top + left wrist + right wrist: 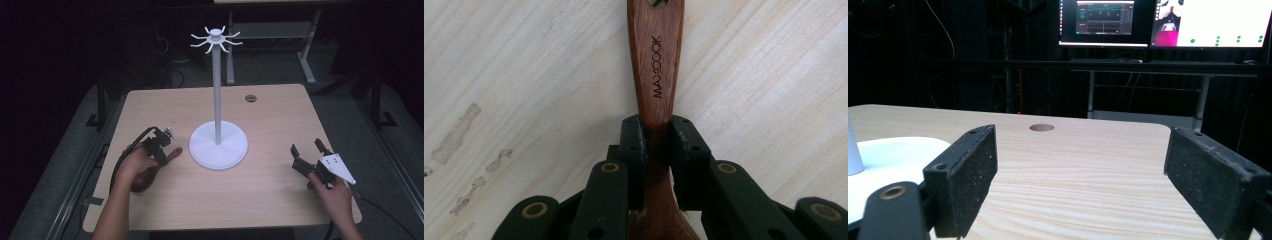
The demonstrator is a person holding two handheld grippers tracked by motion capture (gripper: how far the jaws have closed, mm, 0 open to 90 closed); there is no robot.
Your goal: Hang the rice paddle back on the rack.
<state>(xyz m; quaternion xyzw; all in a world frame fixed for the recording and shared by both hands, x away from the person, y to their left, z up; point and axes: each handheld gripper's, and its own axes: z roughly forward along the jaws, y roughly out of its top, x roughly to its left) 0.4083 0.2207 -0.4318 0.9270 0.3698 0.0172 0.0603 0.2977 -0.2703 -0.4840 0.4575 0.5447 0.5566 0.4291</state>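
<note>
Item: dark brown wooden spoon [655, 65] with "MAXCOOK" on its handle, lying flat on the pale wood-grain desk [774, 75]. Left gripper [656, 135] stood clamped on the handle, which ran straight out ahead of it (bowl end behind the jaws). Right gripper [1080, 175] spread wide with nothing between, low over the desk; white round-based hook stand [893, 157] ahead to its left.
</note>
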